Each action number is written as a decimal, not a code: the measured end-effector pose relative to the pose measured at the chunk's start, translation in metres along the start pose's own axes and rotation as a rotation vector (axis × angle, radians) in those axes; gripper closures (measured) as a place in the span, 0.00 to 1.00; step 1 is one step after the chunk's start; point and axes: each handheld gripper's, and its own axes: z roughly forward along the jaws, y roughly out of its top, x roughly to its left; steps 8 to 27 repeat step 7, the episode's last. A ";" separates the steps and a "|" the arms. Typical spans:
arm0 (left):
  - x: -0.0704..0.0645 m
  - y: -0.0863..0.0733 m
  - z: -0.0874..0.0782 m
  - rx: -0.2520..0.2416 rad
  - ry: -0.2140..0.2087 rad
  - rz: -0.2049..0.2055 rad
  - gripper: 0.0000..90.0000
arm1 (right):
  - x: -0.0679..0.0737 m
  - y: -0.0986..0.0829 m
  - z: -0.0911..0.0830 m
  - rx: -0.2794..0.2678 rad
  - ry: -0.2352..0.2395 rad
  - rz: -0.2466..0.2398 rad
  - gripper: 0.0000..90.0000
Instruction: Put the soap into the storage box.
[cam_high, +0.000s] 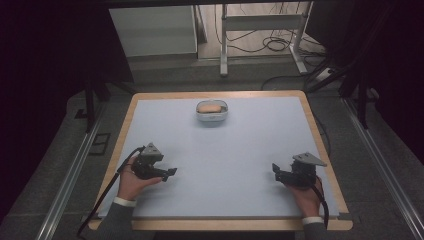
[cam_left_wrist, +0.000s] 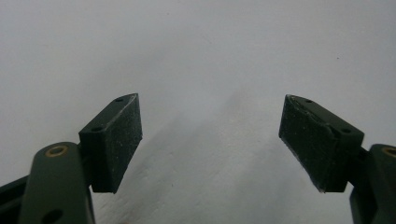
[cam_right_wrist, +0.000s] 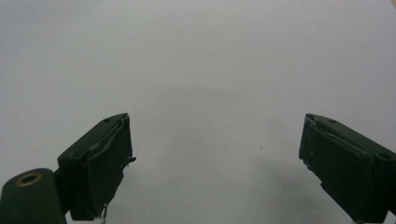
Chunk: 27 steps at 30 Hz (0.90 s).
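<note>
A small white container (cam_high: 212, 112) with a tan, bread-like item (cam_high: 211, 107) inside stands at the far middle of the pale blue mat (cam_high: 225, 150). My left gripper (cam_high: 171, 172) rests low over the mat's near left, held in a hand and pointing right. In the left gripper view my left gripper (cam_left_wrist: 210, 126) is open, with bare mat between its pads. My right gripper (cam_high: 275, 170) sits at the near right, pointing left. In the right gripper view my right gripper (cam_right_wrist: 215, 144) is open too, nothing between its pads.
The mat covers a wooden-edged table (cam_high: 320, 145). Beyond the far edge stand a white desk frame (cam_high: 260, 22) and loose cables (cam_high: 275, 45) on the floor. Metal rails (cam_high: 70, 175) run along both sides of the table.
</note>
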 end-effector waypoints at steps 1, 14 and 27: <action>0.000 0.000 0.000 -0.001 0.000 -0.001 0.24 | 0.000 0.000 0.000 -0.001 0.001 0.001 0.11; 0.002 -0.001 0.001 -0.002 0.002 -0.010 0.23 | 0.000 -0.001 -0.003 -0.028 0.022 -0.004 0.10; 0.002 -0.001 0.001 -0.002 0.002 -0.010 0.23 | 0.000 -0.001 -0.003 -0.028 0.022 -0.004 0.10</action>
